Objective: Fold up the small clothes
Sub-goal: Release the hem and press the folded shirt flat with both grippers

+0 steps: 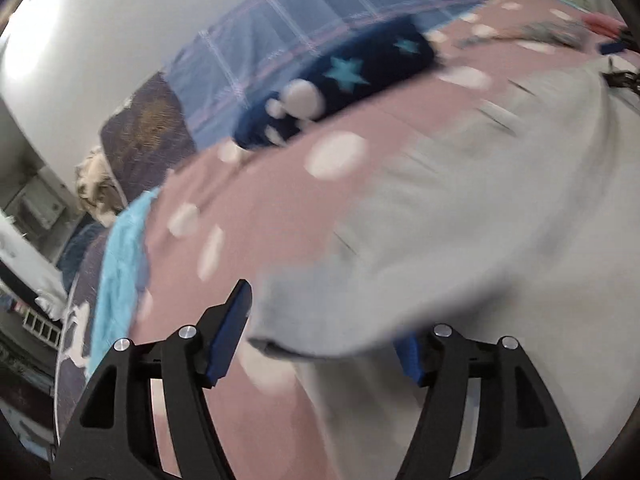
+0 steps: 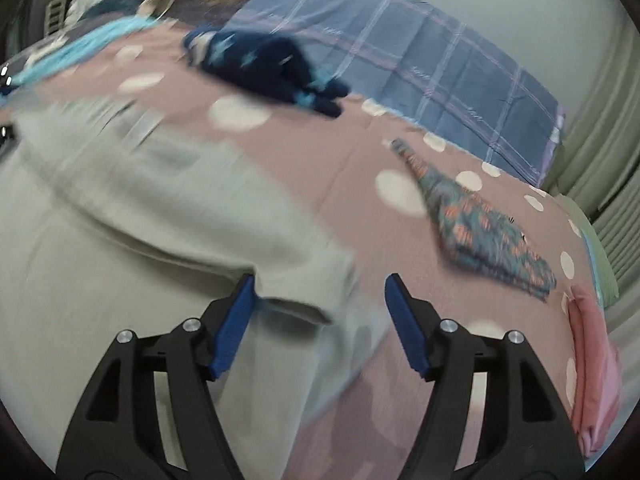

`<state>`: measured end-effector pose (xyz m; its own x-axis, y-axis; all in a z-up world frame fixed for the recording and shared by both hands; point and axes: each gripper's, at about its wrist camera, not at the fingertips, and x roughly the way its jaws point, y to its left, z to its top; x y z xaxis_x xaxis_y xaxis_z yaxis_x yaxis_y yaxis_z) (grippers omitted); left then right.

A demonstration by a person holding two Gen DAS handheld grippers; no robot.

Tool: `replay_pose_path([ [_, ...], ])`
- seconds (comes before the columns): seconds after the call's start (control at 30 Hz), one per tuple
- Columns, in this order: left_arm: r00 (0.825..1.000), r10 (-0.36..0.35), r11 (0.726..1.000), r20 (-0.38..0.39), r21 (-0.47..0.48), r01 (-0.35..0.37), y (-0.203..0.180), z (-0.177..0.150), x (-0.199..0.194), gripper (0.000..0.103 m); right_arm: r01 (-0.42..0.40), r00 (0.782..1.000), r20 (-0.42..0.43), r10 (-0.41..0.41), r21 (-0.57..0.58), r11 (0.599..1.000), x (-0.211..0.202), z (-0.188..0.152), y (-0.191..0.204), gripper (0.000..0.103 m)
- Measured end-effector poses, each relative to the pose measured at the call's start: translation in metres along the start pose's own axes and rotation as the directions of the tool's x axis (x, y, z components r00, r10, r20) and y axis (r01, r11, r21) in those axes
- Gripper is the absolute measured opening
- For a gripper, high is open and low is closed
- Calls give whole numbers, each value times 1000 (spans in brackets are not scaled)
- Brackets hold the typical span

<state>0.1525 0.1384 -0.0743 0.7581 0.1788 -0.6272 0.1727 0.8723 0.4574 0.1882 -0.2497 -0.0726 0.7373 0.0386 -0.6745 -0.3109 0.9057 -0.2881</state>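
Left wrist view shows the left gripper [image 1: 320, 336] with its blue pads [image 1: 230, 336] spread apart over a pale grey garment [image 1: 460, 220] lying on a pink bedspread with white dots [image 1: 280, 200]. A near corner of the grey cloth sits between the jaws and drapes over the right-hand pad, but neither pad visibly presses on it — the cloth looks loose, not pinched. Right wrist view tells the same of the right gripper [image 2: 320, 320]: jaws parted, the garment's other near corner lying beside the left pad [image 2: 236, 328], the right pad standing clear over the bedspread.

The garment spreads across the near middle of the bed, between the two grippers. Both pictures are blurred, so its exact outline and any fold line are hard to read.

Judging by the open jaws and the doubled edge at the near hem, a fold has probably been laid and let go. To do this step well, lift both grippers clear of the cloth together, so that neither pad drags a corner back and spoils the edge. Check that the two near corners line up before choosing the next grip — then take each corner through all layers at once.

Farther off lie a navy star-patterned garment [image 2: 276, 68] at the far left, and a teal and orange patterned piece [image 2: 480, 232] to the right; these seem to wait their turn.
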Motion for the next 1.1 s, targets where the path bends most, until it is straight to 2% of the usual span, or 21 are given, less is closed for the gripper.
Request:
replay_pose_path([
  [0.07, 999, -41, 993, 8, -106, 42, 23, 14, 14, 67, -17, 1000, -16, 19, 140, 990, 14, 14, -26, 67],
  [0.1, 995, -95, 972, 20, -213, 97, 44, 20, 22, 67, -26, 999, -25, 32, 202, 979, 19, 18, -38, 65],
  [0.2, 979, -201, 904, 28, -379, 196, 73, 19, 33, 67, -119, 990, -30, 140, 368, 922, 27, 14, -70, 65],
  [0.3, 931, -364, 830, 27, -444, 338, 79, 10, 51, 69, -247, 960, -1, 279, 455, 855, 35, 2, -85, 65],
  [0.37, 888, -460, 781, -10, -480, 399, 73, 6, 69, 68, -306, 939, 12, 343, 485, 819, 41, 1, -89, 65],
  [0.4, 875, -483, 768, -26, -492, 409, 69, 6, 77, 68, -325, 931, 16, 366, 495, 806, 46, 2, -89, 64],
  [0.43, 868, -495, 758, -34, -505, 413, 66, 6, 83, 59, -344, 921, 16, 389, 504, 792, 52, 5, -89, 63],
  [0.47, 866, -500, 752, -20, -507, 422, 63, 9, 83, 39, -358, 913, 17, 407, 512, 781, 56, 7, -87, 61],
  [0.5, 854, -520, 737, -5, -508, 445, 61, 11, 82, 27, -379, 902, 21, 432, 520, 766, 60, 9, -85, 50],
  [0.53, 837, -547, 712, 14, -518, 474, 62, 14, 81, 3, -409, 883, 22, 470, 529, 743, 64, 13, -82, 24],
  [0.57, 839, -543, 710, 22, -522, 473, 62, 17, 77, 3, -427, 871, 26, 491, 536, 728, 65, 15, -81, 7],
  [0.6, 861, -507, 743, 28, -493, 453, 61, 22, 68, 3, -422, 876, 35, 481, 538, 729, 62, 17, -80, 2],
  [0.67, 878, -471, 780, 83, -426, 459, 61, 32, 41, 3, -394, 907, 84, 413, 514, 762, 39, 21, -84, 2],
  [0.73, 882, -450, 787, 139, -404, 465, 68, 37, 21, 3, -391, 914, 131, 384, 537, 748, 20, 21, -97, 2],
  [0.77, 886, -439, 790, 152, -405, 461, 71, 38, 19, 3, -355, 930, 125, 345, 549, 757, 17, 19, -102, 1],
  [0.8, 892, -429, 792, 145, -413, 449, 73, 40, 22, 5, -355, 930, 125, 345, 549, 757, 17, 19, -102, 0],
  [0.83, 895, -427, 792, 125, -426, 437, 74, 40, 27, 6, -247, 966, 74, 249, 562, 790, 21, 15, -110, 5],
  [0.87, 899, -428, 791, 93, -443, 422, 75, 38, 34, 11, -247, 966, 74, 249, 562, 790, 21, 15, -110, 6],
  [0.97, 920, -392, 811, -11, -476, 340, 74, 22, 40, 26, -320, 924, 52, 379, 650, 690, 26, -7, -111, 11],
  [1.03, 929, -371, 812, -6, -486, 322, 78, -1, 19, 39, -307, 936, 52, 349, 605, 734, 2, -21, -100, 24],
  [1.1, 933, -358, 799, 34, -505, 325, 81, -30, -16, 42, -297, 944, 58, 324, 572, 765, -29, -48, -88, 30],
])
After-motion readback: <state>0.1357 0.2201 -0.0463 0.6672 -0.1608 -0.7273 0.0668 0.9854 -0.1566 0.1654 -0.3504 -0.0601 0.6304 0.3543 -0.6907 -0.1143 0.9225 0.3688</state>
